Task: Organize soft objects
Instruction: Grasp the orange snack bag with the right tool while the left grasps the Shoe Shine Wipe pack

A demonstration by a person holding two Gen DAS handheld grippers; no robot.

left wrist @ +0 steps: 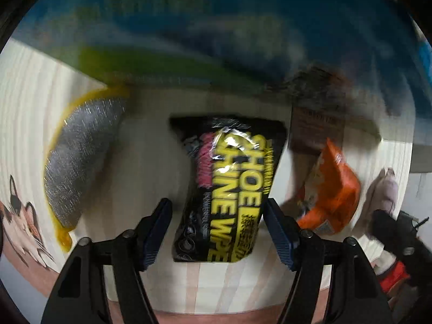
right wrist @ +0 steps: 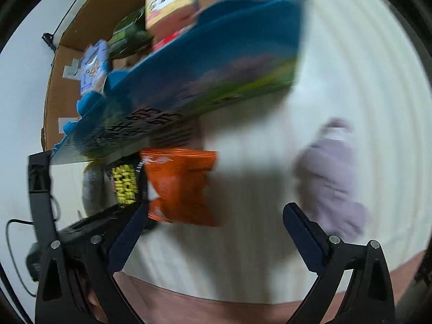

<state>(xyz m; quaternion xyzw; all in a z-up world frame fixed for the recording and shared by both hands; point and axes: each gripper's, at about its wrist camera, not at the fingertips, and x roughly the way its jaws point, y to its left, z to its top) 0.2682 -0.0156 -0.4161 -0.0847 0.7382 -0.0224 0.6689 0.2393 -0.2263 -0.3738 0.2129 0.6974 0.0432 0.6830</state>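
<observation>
A black and yellow shoe wipe packet (left wrist: 229,189) lies on the pale wooden table (left wrist: 151,145). My left gripper (left wrist: 217,229) is open, its jaws standing either side of the packet's near end. A silver scouring pad with a yellow rim (left wrist: 78,162) lies to its left, an orange snack bag (left wrist: 329,191) to its right. My right gripper (right wrist: 213,237) is open and empty above the table (right wrist: 351,54). The orange bag (right wrist: 181,186) lies ahead of its left finger, a pale lilac soft object (right wrist: 332,178) ahead of its right finger. The wipe packet (right wrist: 125,186) shows at the left.
A large blue and green box (right wrist: 189,75) stands at the back of the table, also blurred in the left wrist view (left wrist: 216,32). Behind it a cardboard box (right wrist: 62,86) holds several small cartons. A mat with a cat picture (left wrist: 19,216) lies at the left. The other gripper (left wrist: 397,232) shows at the right.
</observation>
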